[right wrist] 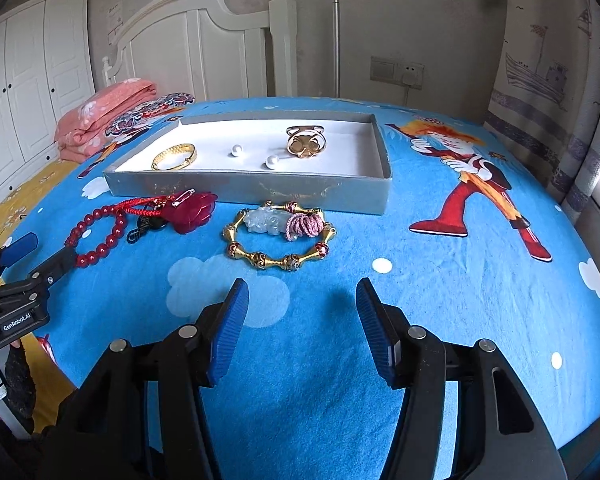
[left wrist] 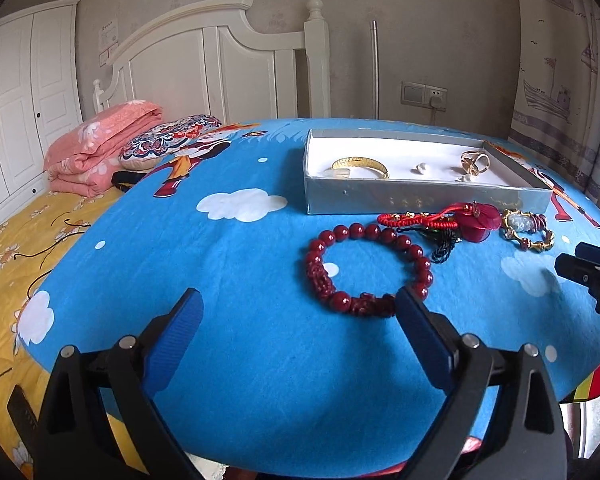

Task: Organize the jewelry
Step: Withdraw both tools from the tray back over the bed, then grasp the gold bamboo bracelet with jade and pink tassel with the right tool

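The cloth (right wrist: pixel 380 360) is bright blue, printed with white clouds, dots and a cartoon figure in red and orange. The box (right wrist: pixel 260 190) is grey outside, white inside — it holds a gold bangle (right wrist: pixel 174 157) and white pearls (right wrist: pixel 235 151). The bead bracelet (left wrist: pixel 364 268) is dark red; another bracelet (right wrist: pixel 278 240) is gold with a pale stone. The folded quilt (left wrist: pixel 96 144) is pink, the bedspread (left wrist: pixel 20 240) yellow — both flowered.

A home bedroom: white headboard (left wrist: pixel 204 52), wardrobe (left wrist: pixel 16 92), folded pink quilt (left wrist: pixel 96 144)

right gripper (left wrist: pixel 592 280) cut off at frame edge; red bead bracelet (left wrist: pixel 370 270) partly behind finger
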Motion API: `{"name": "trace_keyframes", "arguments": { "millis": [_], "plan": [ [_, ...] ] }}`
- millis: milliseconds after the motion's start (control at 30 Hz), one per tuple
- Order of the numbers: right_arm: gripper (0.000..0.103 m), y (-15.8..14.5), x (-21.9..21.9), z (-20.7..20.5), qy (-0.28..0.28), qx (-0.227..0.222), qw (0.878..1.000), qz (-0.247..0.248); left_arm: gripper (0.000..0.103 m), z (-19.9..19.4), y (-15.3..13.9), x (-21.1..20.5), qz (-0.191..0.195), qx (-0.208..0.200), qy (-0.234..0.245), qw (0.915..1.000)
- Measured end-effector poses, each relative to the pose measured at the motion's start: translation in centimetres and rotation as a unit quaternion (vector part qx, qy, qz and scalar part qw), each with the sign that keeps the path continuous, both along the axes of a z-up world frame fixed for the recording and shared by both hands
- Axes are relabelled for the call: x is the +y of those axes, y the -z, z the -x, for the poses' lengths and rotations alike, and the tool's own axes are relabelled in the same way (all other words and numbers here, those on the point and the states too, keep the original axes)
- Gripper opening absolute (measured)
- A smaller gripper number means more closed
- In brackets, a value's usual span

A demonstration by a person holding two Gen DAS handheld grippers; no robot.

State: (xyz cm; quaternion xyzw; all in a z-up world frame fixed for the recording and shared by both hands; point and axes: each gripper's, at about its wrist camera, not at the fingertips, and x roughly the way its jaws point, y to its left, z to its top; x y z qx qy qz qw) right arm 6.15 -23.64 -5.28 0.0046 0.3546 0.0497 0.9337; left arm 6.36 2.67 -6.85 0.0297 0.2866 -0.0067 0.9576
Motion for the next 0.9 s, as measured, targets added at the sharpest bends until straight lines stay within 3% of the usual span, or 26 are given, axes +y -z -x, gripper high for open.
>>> {"name": "trace_keyframes", "arguments": {
  "millis": [200,433,567,900],
  "plan": [
    [0.055,0.1,0.3,0.3,0.001,-0.005,1.000,0.011,0.099,0.2,1.0,1.2,0.020,0.009,0.001,0.9998],
    [0.054,-0.7,0.1,-0.5,0.009,0.003,1.000,-0.005,0.099,0.8,1.4,1.4,0.014,-0.005,0.006,0.9999],
    [0.054,-2.2,0.5,-2.4,0.012,-0.011,1.000,0.015,0.099,0.7,1.4,1.2,0.010,-0.005,0.008,0.9999],
    [0.036,-1.6,0.6,-6.4,-0.005,0.038,0.999,-0.005,0.099,0.9,1.4,1.4,0.008,-0.006,0.015,0.9998]
  ]
}}
